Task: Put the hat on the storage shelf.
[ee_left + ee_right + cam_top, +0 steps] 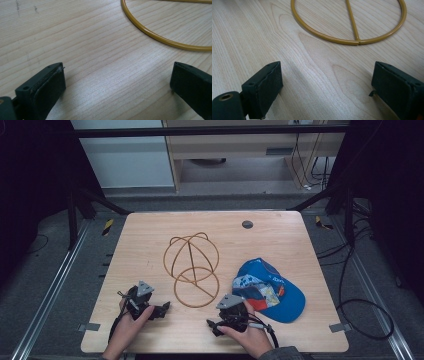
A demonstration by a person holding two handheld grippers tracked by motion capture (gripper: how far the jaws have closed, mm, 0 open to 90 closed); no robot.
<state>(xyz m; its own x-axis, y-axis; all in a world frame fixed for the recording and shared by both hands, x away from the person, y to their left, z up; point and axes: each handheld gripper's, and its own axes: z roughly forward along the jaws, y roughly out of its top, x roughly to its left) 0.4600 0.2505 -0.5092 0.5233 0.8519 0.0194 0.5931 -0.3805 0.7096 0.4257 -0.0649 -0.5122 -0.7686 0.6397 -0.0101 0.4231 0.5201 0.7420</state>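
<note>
- Wire stand [191,270] of yellow-brown rod lies near the middle of the wooden table [150,227]: a flat ring with a cross bar toward the person, and a dome of bent hoops behind it. Nothing holds it or touches it.
- Blue cap [272,290] lies to the right of the stand, just beside the ring, its inside with a printed lining turned partly upward.
- Left gripper [164,310] rests low on the table in the person's left hand [125,327], aimed toward the ring; its jaws stand wide apart with nothing between them, and the ring's curve [160,37] lies a little ahead.
- Right gripper [212,324] sits at the near edge in the right hand [250,337], close to the cap; its jaws also gape wide and empty, facing the ring [348,41] and its cross bar [352,20].
- Judged from this, the work is at its start, an approach before any grasp.
- Next move likely calls for one gripper to steady the stand while the other takes the cap by its brim or crown, lifting the soft cloth without dragging the light wire.
</note>
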